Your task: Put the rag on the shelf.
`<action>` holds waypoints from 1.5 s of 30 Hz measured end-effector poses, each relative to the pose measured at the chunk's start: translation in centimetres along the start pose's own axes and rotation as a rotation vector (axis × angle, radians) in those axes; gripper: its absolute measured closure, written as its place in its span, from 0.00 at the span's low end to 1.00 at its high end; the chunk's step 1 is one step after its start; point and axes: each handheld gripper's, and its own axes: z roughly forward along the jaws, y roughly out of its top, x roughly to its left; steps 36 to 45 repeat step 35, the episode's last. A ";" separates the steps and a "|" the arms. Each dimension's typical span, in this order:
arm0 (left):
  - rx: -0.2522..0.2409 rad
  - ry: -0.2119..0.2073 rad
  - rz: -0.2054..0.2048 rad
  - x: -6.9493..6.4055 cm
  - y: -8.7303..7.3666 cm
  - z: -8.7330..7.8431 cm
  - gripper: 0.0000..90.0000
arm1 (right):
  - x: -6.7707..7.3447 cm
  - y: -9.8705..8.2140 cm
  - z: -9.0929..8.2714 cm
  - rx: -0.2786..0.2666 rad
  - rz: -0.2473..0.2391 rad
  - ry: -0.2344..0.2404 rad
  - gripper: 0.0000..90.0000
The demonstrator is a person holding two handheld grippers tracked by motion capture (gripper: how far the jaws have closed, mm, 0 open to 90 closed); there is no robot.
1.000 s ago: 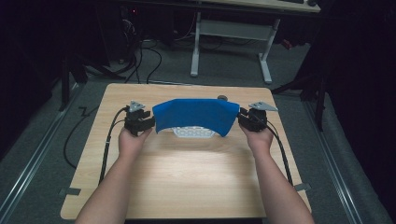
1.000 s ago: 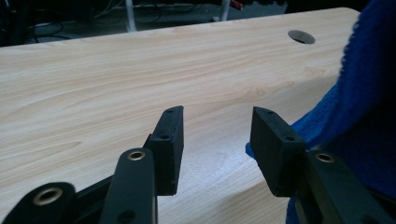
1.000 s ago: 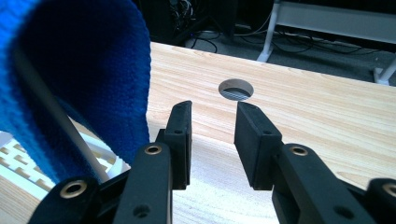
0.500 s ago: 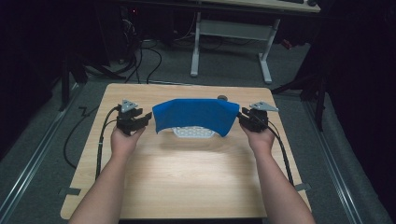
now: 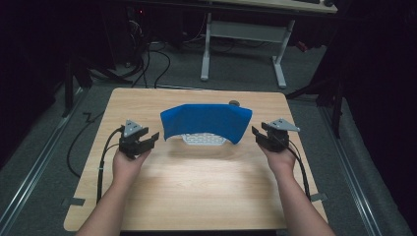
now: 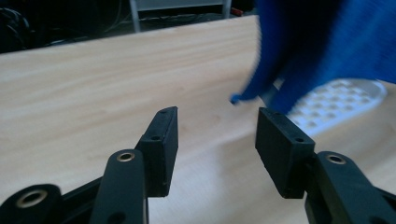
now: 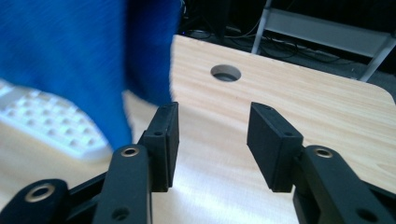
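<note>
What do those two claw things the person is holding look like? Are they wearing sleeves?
Both are black. The left gripper and the right gripper each have two flat, blocky jaws with small round holes, on arms with brass-ringed pivots. A grey three-cornered plate sits on top of each, and a black cable trails back from each. The forearms are bare, no sleeves.

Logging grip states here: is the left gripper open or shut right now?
Open. In its own view the left gripper shows bare table between its fingers, and the blue cloth hangs beyond them, ungripped.
</note>
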 end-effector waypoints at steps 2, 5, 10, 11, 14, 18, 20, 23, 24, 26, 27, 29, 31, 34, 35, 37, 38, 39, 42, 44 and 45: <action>0.007 -0.010 0.005 -0.7 -1.0 -0.6 0.55 | 0.6 -0.6 -0.9 0.005 -0.017 0.004 0.57; 0.023 -0.030 0.010 -2.0 -2.7 -1.7 0.55 | 1.9 -1.5 -2.5 -0.015 -0.057 0.025 0.56; 0.038 -0.062 0.021 -4.1 -4.7 -3.5 0.53 | 4.5 -3.2 -5.1 -0.034 -0.085 0.044 0.56; 0.037 -0.074 0.017 -4.7 -5.1 -3.9 0.53 | 5.0 -3.5 -5.4 -0.034 -0.084 0.044 0.56; 0.069 -0.152 0.005 -7.3 -6.0 -4.7 0.53 | 6.8 -4.7 -6.5 -0.030 -0.098 0.054 0.55; 0.090 -0.191 0.041 -11.1 -7.8 -5.0 0.52 | 9.6 -6.9 -7.3 -0.017 -0.094 0.081 0.51; 0.092 -0.197 0.073 -12.4 -8.1 -4.9 0.51 | 11.3 -8.0 -7.6 0.019 -0.099 0.122 0.48; 0.084 -0.175 0.159 -13.1 -7.9 -4.4 0.49 | 13.1 -9.0 -7.9 0.038 -0.153 0.153 0.48; 0.079 -0.178 0.158 -13.0 -7.8 -4.3 0.49 | 13.6 -9.1 -7.8 0.040 -0.185 0.162 0.47; 0.085 -0.180 0.148 -12.4 -7.7 -3.9 0.49 | 13.9 -8.8 -7.4 0.036 -0.216 0.173 0.46; 0.095 -0.179 0.136 -12.0 -7.8 -3.7 0.49 | 13.9 -8.7 -7.2 0.037 -0.220 0.174 0.45; 0.107 -0.179 0.107 -11.4 -8.0 -3.6 0.49 | 13.6 -8.7 -6.6 0.050 -0.214 0.171 0.45; 0.111 -0.183 0.079 -11.0 -8.1 -3.7 0.49 | 13.2 -8.9 -6.3 0.066 -0.195 0.167 0.45; 0.104 -0.170 0.078 -10.9 -8.0 -3.8 0.49 | 12.6 -9.0 -6.3 0.072 -0.188 0.160 0.45; 0.104 -0.169 0.074 -10.8 -8.0 -3.7 0.49 | 12.5 -9.0 -6.4 0.068 -0.179 0.158 0.45; 0.104 -0.169 0.074 -10.8 -8.0 -3.7 0.49 | 12.5 -9.0 -6.4 0.068 -0.179 0.158 0.45; 0.104 -0.169 0.074 -10.8 -8.0 -3.7 0.49 | 12.5 -9.0 -6.4 0.068 -0.179 0.158 0.45; 0.104 -0.169 0.074 -10.8 -8.0 -3.7 0.49 | 12.5 -9.0 -6.4 0.068 -0.179 0.158 0.45; 0.104 -0.169 0.074 -10.8 -8.0 -3.7 0.49 | 12.5 -9.0 -6.4 0.068 -0.179 0.158 0.45; 0.104 -0.169 0.074 -10.8 -8.0 -3.7 0.49 | 12.5 -9.0 -6.4 0.068 -0.179 0.158 0.45; 0.104 -0.169 0.074 -10.8 -8.0 -3.7 0.49 | 12.5 -9.0 -6.4 0.068 -0.179 0.158 0.45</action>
